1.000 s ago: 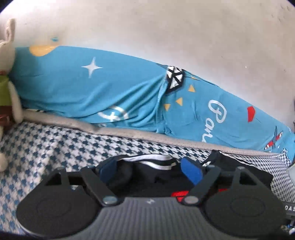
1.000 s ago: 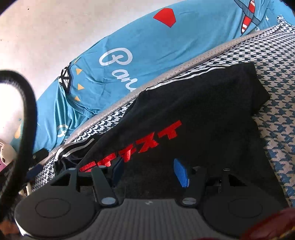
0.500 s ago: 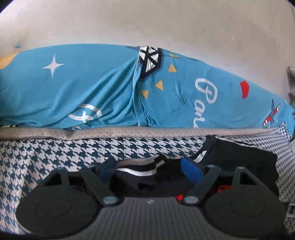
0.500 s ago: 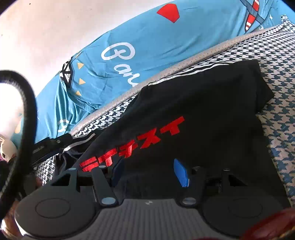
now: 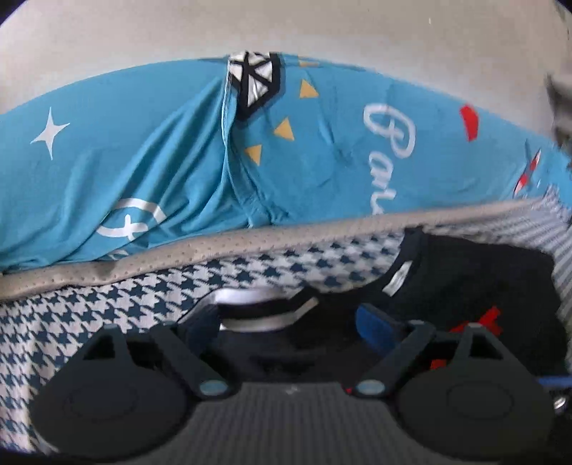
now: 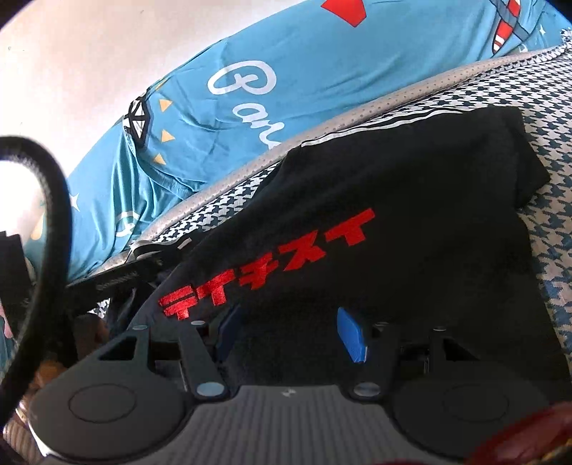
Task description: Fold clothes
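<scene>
A black T-shirt (image 6: 411, 200) with red lettering (image 6: 271, 264) lies on the houndstooth bed cover (image 6: 557, 214). In the left wrist view the shirt (image 5: 464, 279) is at the right, and its sleeve with white-striped cuff (image 5: 257, 314) lies between the fingers of my left gripper (image 5: 286, 323), whose jaws stand wide apart. My right gripper (image 6: 289, 329) is low over the shirt's near part, open, with black fabric between its blue pads. The left gripper (image 6: 118, 275) shows in the right wrist view at the shirt's left edge.
A blue printed duvet (image 5: 178, 161) is bunched along the back against a white wall (image 5: 286, 28). A grey perforated band (image 5: 250, 243) borders the houndstooth cover (image 5: 71, 314). A black cable (image 6: 53, 200) loops at the left of the right wrist view.
The left wrist view has swung to the right: the plush toy at the left edge is gone and the shirt body has come in. The sleeve stays between the left fingers. The right gripper barely moved.
</scene>
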`<state>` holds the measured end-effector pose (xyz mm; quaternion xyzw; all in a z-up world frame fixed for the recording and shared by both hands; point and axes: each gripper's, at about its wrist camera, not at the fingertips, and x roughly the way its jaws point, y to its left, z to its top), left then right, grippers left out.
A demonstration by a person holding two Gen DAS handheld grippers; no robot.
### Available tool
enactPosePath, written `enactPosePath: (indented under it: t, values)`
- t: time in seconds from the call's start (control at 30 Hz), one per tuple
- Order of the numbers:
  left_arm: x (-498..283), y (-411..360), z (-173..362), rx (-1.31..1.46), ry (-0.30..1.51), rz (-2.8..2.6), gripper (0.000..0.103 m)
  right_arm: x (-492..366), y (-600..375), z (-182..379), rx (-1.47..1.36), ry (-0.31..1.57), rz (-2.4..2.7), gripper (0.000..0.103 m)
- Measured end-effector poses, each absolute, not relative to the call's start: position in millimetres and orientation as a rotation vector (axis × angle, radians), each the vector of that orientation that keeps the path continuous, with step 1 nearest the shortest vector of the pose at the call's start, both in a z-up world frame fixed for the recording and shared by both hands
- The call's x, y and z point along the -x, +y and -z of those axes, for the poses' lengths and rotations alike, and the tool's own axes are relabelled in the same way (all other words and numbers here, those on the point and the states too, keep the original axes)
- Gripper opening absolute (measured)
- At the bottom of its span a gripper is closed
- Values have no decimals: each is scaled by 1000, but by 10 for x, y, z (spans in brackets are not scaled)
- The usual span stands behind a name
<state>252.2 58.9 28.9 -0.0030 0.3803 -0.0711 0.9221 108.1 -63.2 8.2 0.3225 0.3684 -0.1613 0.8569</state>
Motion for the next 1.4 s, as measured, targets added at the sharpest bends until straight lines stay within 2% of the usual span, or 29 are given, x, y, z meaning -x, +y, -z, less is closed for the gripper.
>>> enactPosePath:
  t: [0.1, 0.17, 0.3, 0.37, 0.57, 0.6, 0.7, 0.73, 0.77, 0.87, 0.97, 1.17, 1.4]
  values:
    - [-2533, 551, -206, -11, 800, 152, 66, -1090, -611, -76, -675, 779, 339, 60]
    - [-2543, 522, -127, -22, 816, 152, 42, -1091, -608, -75, -677, 781, 339, 60]
    - [-2495, 448, -57, -79, 785, 152, 17, -1100, -606, -80, -678, 780, 342, 60]
    - [-2459, 409, -84, -112, 739, 121, 11, -1101, -606, -81, -680, 779, 342, 60]
    - [-2363, 255, -289, -216, 551, -76, 11, -1096, -612, -79, -686, 781, 338, 60]
    - [-2379, 272, -287, -194, 552, -90, 12, -1097, -612, -78, -687, 783, 337, 60]
    - [-2436, 349, -248, -123, 573, -129, 23, -1094, -619, -89, -686, 785, 329, 60]
    - [-2463, 401, -205, -93, 599, -140, 35, -1088, -637, -99, -689, 780, 330, 60]
    - [-2489, 453, -161, -63, 624, -151, 54, -1083, -655, -109, -693, 775, 331, 60]
    - [-2473, 657, -122, 42, 656, -199, 74, -1066, -703, -152, -694, 749, 329, 60]
    - [-2397, 856, -210, 188, 645, -197, 85, -1094, -761, -212, -665, 725, 331, 60]
    - [-2239, 993, -476, 329, 603, -194, 103, -1106, -945, -246, -667, 667, 369, 60]
    - [-2014, 997, -645, 345, 609, -226, 103, -1207, -1090, -257, -620, 623, 342, 60]
